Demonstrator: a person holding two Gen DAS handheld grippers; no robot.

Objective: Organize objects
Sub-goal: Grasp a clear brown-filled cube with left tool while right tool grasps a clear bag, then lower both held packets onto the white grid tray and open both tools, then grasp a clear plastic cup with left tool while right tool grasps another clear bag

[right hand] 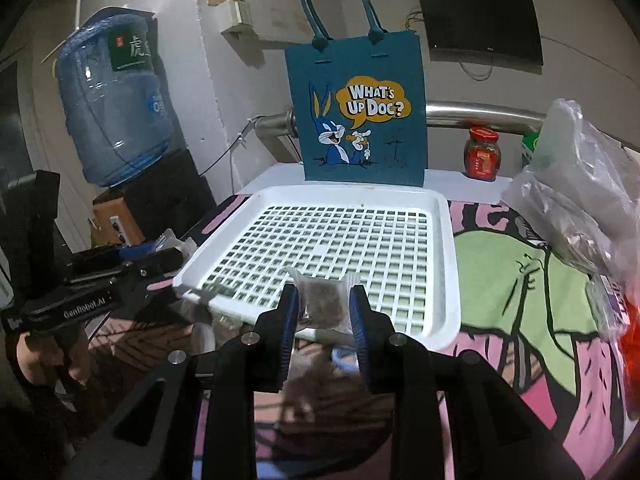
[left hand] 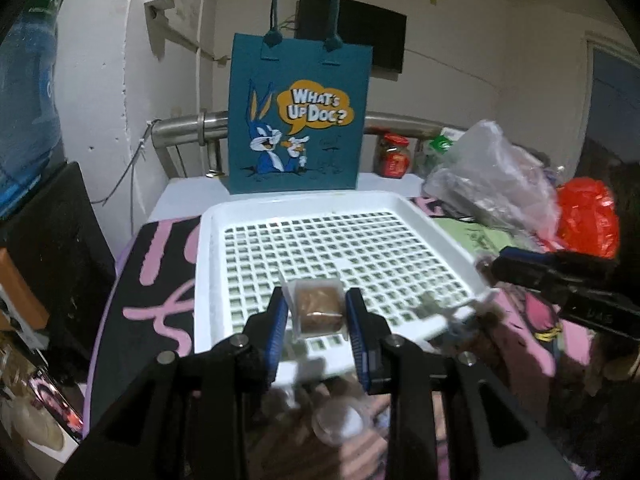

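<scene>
the left gripper (left hand: pixel 317 312) is clamped on a small clear-wrapped brown snack (left hand: pixel 318 305), pinched between its blue pads just above the near edge of the white grid tray (left hand: pixel 208 264). the right gripper (right hand: pixel 323 307) squeezes a second wrapped brown packet (right hand: pixel 322 300) over the tray's near rim (right hand: pixel 450 280), with the teal cartoon bag (right hand: pixel 360 120) upright behind the tray.

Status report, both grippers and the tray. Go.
Left gripper shut on clear-wrapped brown cake. Right gripper shut on clear-wrapped brown snack. White plastic lattice tray ahead, nothing in it.
</scene>
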